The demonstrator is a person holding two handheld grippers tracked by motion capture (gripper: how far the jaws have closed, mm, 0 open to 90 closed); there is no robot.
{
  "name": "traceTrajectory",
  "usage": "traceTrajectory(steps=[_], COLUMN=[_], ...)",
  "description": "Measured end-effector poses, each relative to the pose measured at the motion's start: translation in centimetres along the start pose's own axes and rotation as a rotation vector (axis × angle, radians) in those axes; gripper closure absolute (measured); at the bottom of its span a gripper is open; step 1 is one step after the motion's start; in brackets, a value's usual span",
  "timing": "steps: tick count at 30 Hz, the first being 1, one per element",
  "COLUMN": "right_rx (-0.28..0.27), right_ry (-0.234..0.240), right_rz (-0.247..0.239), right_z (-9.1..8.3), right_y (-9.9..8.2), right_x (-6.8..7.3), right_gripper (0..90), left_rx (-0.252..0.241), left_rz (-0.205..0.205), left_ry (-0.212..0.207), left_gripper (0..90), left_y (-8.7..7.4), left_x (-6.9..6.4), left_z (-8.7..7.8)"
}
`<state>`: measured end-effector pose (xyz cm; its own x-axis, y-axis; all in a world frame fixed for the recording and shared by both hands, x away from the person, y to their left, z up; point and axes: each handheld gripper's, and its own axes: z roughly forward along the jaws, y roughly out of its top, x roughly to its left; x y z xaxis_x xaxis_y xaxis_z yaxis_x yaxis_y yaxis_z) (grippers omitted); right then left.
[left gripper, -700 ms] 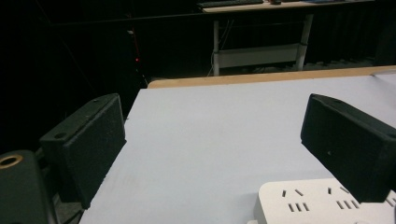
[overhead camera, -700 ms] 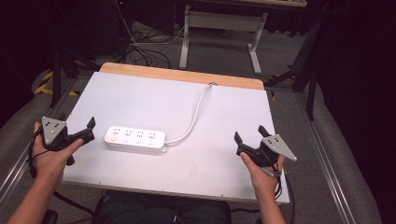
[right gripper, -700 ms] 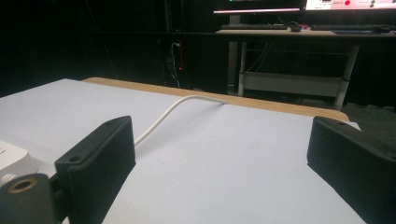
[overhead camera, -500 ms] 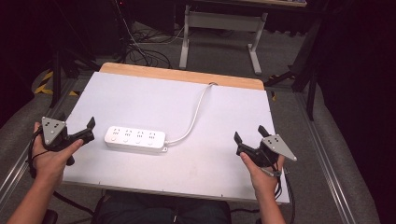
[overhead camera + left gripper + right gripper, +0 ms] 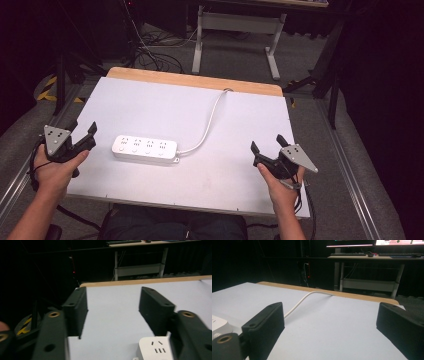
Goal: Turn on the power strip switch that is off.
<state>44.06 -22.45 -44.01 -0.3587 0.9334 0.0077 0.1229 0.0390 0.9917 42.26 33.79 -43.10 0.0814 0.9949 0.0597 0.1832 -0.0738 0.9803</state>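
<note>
Power strip on white table, both grippers open and empty.
Power strip (image 5: pixel 144 149) lies left of centre in the high view, its cord (image 5: pixel 209 122) running to the table's (image 5: pixel 240 170) far edge. Left gripper (image 5: pixel 82 134) at lower left, jaws wide; right gripper (image 5: pixel 268 145) at lower right, jaws wide.

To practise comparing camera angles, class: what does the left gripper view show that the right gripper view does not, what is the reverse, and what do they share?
Left gripper view alone: the socket holes on the power strip, lying just past the open left gripper. Right gripper view alone: the white cable curving to the table's far edge, and a lit monitor strip on the desk behind, seen past the open right gripper. Shared: the white tabletop, its wooden far edge, an end of the strip, and a dark room with a desk frame.
</note>
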Motion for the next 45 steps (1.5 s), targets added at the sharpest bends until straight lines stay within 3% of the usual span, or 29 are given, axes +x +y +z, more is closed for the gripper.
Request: traceTrajectory(steps=[2,3,6,9,17,25,36,45], right_rx=[0.000,0.001,0.000,0.002,0.002,0.002,0.004,0.003], right_ry=[0.000,0.001,0.001,0.002,0.004,0.004,0.004,0.004], right_rz=[0.000,-0.002,-0.002,0.002,0.003,0.003,0.002,0.000], right_z=[0.0,0.0,0.0,0.0,0.0,-0.1,-0.1,-0.2], right_y=[0.0,0.0,0.0,0.0,0.0,0.0,0.0,-0.1], right_x=[0.0,0.0,0.0,0.0,0.0,0.0,0.0,0.0], right_gripper=[8.5,8.7,8.8,8.8,9.0,9.1,9.3,9.3], left_rx=[0.000,-0.002,-0.004,0.001,-0.003,0.004,0.029,0.042], left_rz=[0.002,0.003,0.012,0.021,0.032,0.043,0.060,0.077], left_ry=[0.001,0.000,-0.003,-0.004,-0.015,-0.032,-0.118,-0.163], left_gripper=[50.0,57.9,64.3,76.3,89.2,90.0,90.0,90.0], left_y=[0.0,0.0,0.1,0.1,0.2,0.2,0.7,1.0], left_x=[0.0,0.0,0.1,0.1,0.1,0.0,-0.5,-1.1], left_z=[0.0,-0.1,-0.2,-0.2,-0.2,-0.1,0.4,1.0])
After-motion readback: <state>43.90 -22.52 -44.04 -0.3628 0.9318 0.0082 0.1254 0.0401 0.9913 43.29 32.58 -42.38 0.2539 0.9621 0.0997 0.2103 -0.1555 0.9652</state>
